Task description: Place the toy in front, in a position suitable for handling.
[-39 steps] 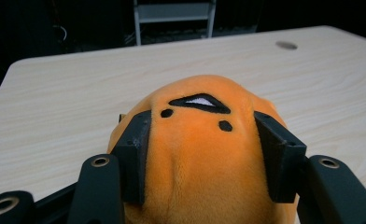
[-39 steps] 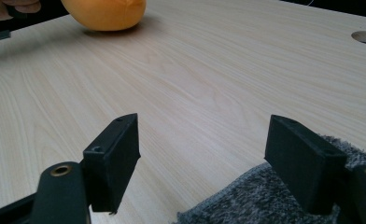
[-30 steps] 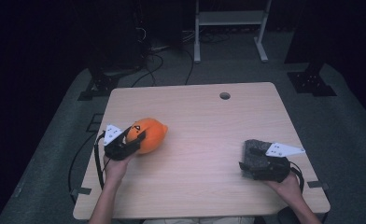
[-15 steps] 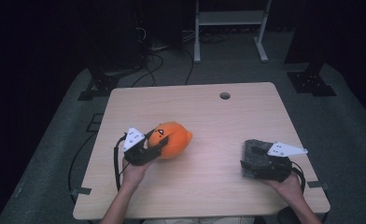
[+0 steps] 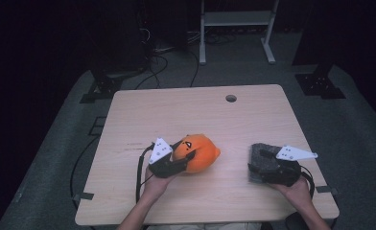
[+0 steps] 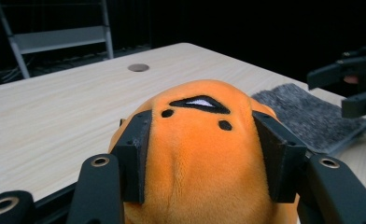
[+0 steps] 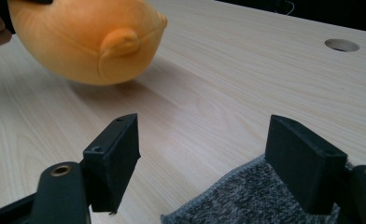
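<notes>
Left claw: the left claw (image 6: 204, 154) pinches a round orange plush toy with a stitched black-and-white face (image 6: 200, 154), one black jaw pressed into each flank of the soft body.
Plush toy: the orange plush toy (image 5: 198, 152) sits a little left of the middle of the pale wooden surface (image 5: 186, 110), nearer the person's edge than the far one; from the right gripper view its rounded underside (image 7: 85, 39) appears to touch the wood over its own shadow.
Right claw: the right claw (image 7: 204, 154) stands spread, nothing between its jaws, poised over the near end of a dark grey knitted cloth (image 7: 260, 198).
Cloth: the grey cloth (image 5: 263, 160) lies flat near the surface's right edge, towards the near right corner, well apart from the toy.
Hands: the left hand (image 5: 155, 184) and right hand (image 5: 296, 189) come in from the near edge.
Surface: a round cable hole (image 5: 231, 98) marks the far edge, right of centre.
</notes>
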### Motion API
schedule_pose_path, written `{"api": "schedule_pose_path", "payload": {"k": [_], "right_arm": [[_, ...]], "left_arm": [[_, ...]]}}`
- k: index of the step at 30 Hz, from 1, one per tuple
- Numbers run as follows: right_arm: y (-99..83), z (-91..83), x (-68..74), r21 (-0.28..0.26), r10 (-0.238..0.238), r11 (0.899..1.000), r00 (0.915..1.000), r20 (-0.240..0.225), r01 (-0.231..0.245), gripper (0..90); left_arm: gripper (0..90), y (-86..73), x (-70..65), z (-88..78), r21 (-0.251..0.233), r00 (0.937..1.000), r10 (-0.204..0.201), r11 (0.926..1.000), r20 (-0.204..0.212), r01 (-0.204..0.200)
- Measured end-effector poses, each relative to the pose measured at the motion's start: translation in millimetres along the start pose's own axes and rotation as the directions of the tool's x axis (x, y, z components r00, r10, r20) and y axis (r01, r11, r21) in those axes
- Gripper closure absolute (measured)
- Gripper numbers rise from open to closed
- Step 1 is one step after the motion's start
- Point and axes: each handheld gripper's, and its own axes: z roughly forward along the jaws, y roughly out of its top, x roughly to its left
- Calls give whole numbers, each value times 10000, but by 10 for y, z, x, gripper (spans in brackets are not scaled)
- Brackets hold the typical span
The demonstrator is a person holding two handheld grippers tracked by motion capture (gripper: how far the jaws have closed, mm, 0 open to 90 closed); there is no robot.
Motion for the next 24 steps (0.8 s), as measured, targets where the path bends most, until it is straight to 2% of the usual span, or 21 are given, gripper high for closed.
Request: {"api": "schedule_pose_path", "payload": {"k": [10, 21, 24], "right_arm": [[0, -6, -12, -62, 58, 10000, 10000, 77, -57, 249], [0, -17, -14, -124, 99, 9999, 9999, 67, -98, 249], [0, -18, -18, -151, 110, 9998, 9999, 75, -108, 249]], "left_arm": [[442, -59, -150, 116, 122, 9988, 158, 9998, 470, -164], [426, -176, -242, 203, 482, 9944, 297, 9982, 1014, -347], [389, -175, -241, 198, 514, 9936, 347, 9979, 1074, -404]]}}
